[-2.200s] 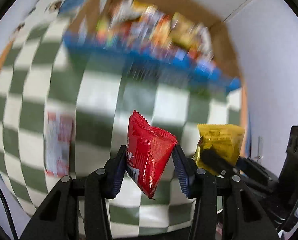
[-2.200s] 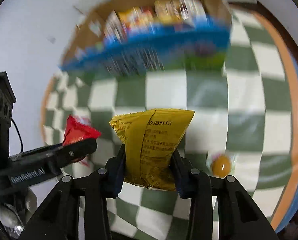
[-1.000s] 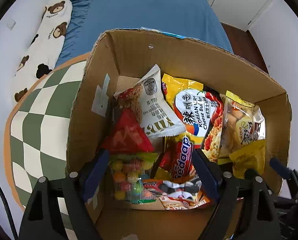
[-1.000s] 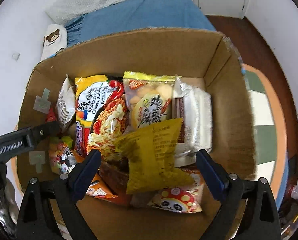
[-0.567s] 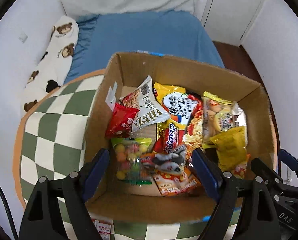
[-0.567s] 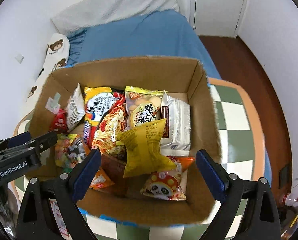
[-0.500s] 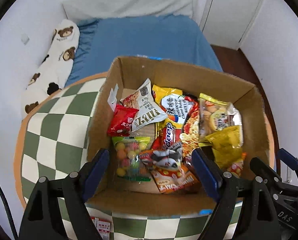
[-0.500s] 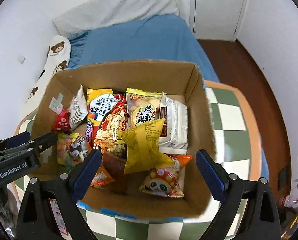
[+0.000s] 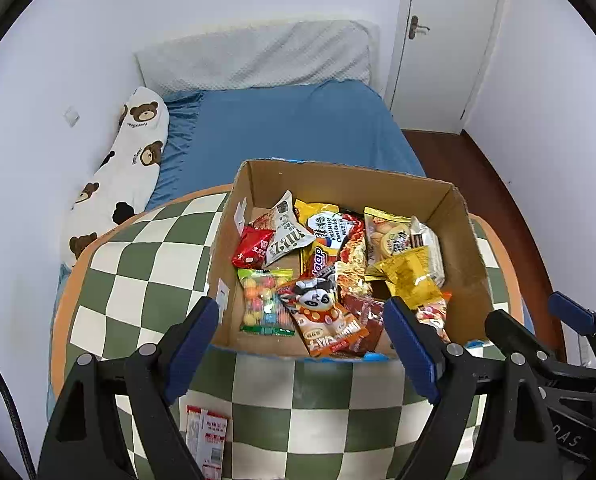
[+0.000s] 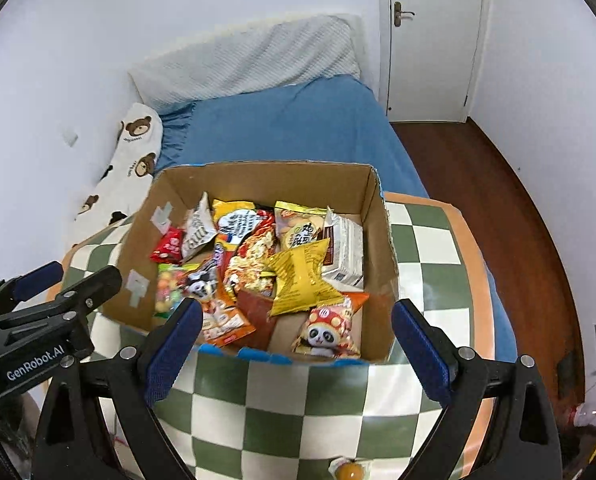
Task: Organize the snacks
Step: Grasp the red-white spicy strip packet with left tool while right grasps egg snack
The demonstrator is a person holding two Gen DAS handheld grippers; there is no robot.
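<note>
A cardboard box full of snack packs stands on the green-and-white checked table. The red packet lies at the box's left side. The yellow packet lies on top near the right. My left gripper is open and empty, above the table in front of the box. My right gripper is open and empty, also in front of the box.
A red-and-white packet lies on the table near the front left. A small packet with an orange ball lies at the front edge. The checked table ends in an orange rim; a blue bed lies beyond.
Both grippers let go of their packets into the box, the red one left and the yellow one right. Both have since drawn back and up from the box, still open.
</note>
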